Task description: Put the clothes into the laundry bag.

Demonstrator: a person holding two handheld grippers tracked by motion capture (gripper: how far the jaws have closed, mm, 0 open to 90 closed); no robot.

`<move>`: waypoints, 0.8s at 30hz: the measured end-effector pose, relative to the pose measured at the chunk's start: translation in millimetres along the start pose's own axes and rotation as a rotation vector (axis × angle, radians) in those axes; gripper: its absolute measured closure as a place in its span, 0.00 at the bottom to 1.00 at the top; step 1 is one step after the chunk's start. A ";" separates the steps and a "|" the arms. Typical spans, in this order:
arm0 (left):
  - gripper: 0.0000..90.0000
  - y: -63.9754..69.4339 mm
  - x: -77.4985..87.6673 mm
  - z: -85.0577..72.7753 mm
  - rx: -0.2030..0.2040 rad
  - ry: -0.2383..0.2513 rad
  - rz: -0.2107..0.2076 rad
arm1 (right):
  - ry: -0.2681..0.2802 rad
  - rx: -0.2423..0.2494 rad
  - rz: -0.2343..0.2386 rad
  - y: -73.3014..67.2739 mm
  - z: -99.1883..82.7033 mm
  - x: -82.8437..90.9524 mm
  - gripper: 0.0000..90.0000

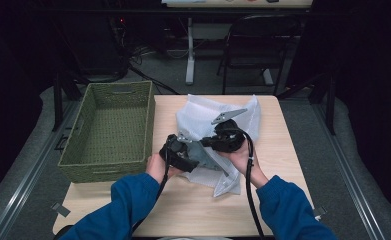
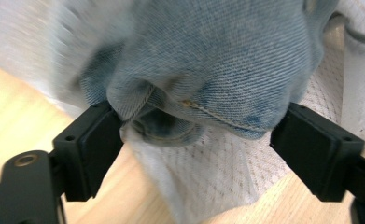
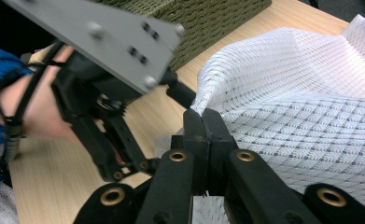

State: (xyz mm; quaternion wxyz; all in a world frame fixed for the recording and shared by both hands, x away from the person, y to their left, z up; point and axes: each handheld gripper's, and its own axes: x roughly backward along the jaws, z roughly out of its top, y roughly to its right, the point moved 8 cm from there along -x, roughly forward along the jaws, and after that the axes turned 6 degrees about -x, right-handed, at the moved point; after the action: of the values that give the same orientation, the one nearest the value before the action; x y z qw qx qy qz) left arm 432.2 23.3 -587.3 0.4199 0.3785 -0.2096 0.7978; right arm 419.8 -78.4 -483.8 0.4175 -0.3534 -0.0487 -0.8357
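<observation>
A light wooden table (image 1: 278,150) is seen from above, with a rectangular olive-green woven basket (image 1: 113,131) set at its left edge. A white mesh laundry bag (image 1: 203,120), made of fine honeycomb-patterned netting, lies crumpled at the middle of the tabletop, just beside the basket. The left gripper (image 2: 196,135) is held by a blue-sleeved arm at the bag's near left corner; its two blocky black jaws stand apart, with a bunched fold of faded blue denim (image 2: 217,60) lying between them and resting against the inner faces of both, though the pads are not seen to press on it. The denim shows a twill weave, a stitched seam and a rolled hem, and lies on the white mesh. The right gripper (image 3: 203,123) is seen with its jaws brought together, a raised edge of the mesh bag being pinched at their tips. A grey three-cornered metal plate (image 3: 110,37) with screws is seen on top of the left gripper in the right gripper view.
</observation>
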 end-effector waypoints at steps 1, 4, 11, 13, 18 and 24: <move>0.25 -0.5 -2.2 0.8 0.008 0.019 0.003 | 0.000 0.001 0.002 0.1 -0.1 -0.5 1.00; 0.35 -0.7 -7.8 3.2 0.020 0.072 0.004 | -0.006 0.002 0.001 0.1 -1.2 -2.3 1.00; 0.87 3.4 -18.1 11.9 0.045 0.169 -0.048 | -0.013 0.011 0.005 -3.0 -1.0 -5.4 1.00; 0.89 5.2 -18.9 14.6 0.041 0.179 -0.042 | -0.012 0.015 0.005 -4.0 -0.4 -5.5 1.00; 0.92 7.5 -12.3 26.1 0.044 0.237 -0.031 | 0.001 0.015 0.012 -5.4 2.0 -2.3 1.00; 0.92 6.3 12.4 64.6 0.007 0.365 0.031 | 0.071 0.019 0.053 -15.1 16.8 15.8 1.00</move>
State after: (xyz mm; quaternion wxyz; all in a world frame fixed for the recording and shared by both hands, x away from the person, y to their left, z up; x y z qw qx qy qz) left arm 450.1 -16.0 -537.3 0.4373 0.2256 -0.1328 0.8604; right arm 411.6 -72.8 -458.1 0.4445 -0.3204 -0.0324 -0.8359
